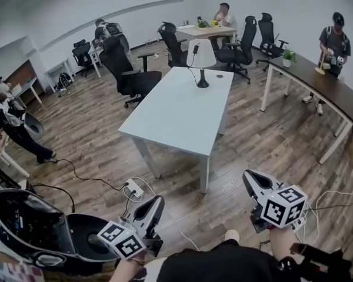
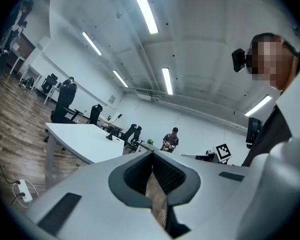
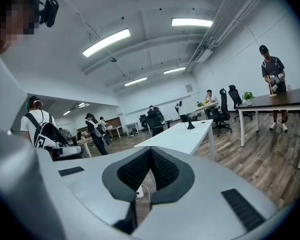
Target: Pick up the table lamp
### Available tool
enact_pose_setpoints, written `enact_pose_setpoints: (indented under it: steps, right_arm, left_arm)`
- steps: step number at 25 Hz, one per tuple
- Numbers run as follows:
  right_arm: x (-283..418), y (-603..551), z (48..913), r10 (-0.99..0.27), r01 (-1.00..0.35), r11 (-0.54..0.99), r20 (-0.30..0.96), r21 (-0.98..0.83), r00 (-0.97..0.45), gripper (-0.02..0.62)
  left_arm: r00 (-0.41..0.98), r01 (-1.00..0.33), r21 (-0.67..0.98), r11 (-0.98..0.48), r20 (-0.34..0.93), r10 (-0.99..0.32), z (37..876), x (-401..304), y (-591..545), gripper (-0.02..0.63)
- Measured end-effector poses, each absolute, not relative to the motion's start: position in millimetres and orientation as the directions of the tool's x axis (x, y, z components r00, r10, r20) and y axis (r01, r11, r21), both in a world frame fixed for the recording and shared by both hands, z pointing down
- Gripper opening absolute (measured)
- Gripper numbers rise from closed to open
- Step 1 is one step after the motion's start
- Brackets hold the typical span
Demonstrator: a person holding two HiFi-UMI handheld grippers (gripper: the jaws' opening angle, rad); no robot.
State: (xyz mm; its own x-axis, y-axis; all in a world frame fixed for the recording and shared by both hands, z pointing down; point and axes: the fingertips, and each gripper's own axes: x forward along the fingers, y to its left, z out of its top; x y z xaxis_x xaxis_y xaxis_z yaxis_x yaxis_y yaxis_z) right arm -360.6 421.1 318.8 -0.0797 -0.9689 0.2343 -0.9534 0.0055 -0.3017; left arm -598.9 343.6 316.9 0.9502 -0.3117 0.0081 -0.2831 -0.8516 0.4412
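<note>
The table lamp (image 1: 201, 60), with a white shade on a thin black stem and a round black base, stands at the far end of the white table (image 1: 176, 119). It shows small in the right gripper view (image 3: 189, 121) and as a tiny dark shape in the left gripper view (image 2: 110, 132). Both grippers are held low near the person's body, well short of the table. The left gripper (image 1: 159, 201) has its jaws together with nothing between them (image 2: 152, 156). The right gripper (image 1: 249, 180) is likewise shut and empty (image 3: 151, 154).
A power strip (image 1: 134, 188) with cables lies on the wood floor before the table. An open black case (image 1: 29, 231) sits at the lower left. Black office chairs (image 1: 126, 69) ring the table's far side. A dark long table (image 1: 317, 78) stands right. Several people are about the room.
</note>
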Motion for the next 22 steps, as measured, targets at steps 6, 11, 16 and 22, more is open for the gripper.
enact_pose_setpoints:
  steps: [6, 11, 16, 22]
  right_arm:
    - [-285.9, 404.6, 320.1, -0.958, -0.956, -0.019, 0.279, -0.293, -0.067, 0.009]
    - [-220.6, 396.2, 356.0, -0.934, -0.967, -0.03, 0.351, -0.254, -0.063, 0.009]
    - [-155.9, 384.6, 368.5, -0.923, -0.961, -0.012, 0.372, -0.276, -0.095, 0.009]
    - [-106.8, 373.2, 377.2, -0.929, -0.944, 0.003, 0.348, -0.329, -0.125, 0.009]
  left_arm:
    - [0.939, -0.329, 0.472, -0.818, 0.071, -0.336, 331.3, -524.1, 326.5, 0.014]
    - [0.926, -0.369, 0.506, -0.78, 0.126, -0.356, 363.1, -455.8, 313.8, 0.014]
    - [0.929, -0.351, 0.555, -0.754, 0.108, -0.353, 373.0, -380.7, 302.8, 0.013]
    - [0.94, -0.32, 0.536, -0.781, 0.081, -0.33, 369.6, -310.2, 300.0, 0.014]
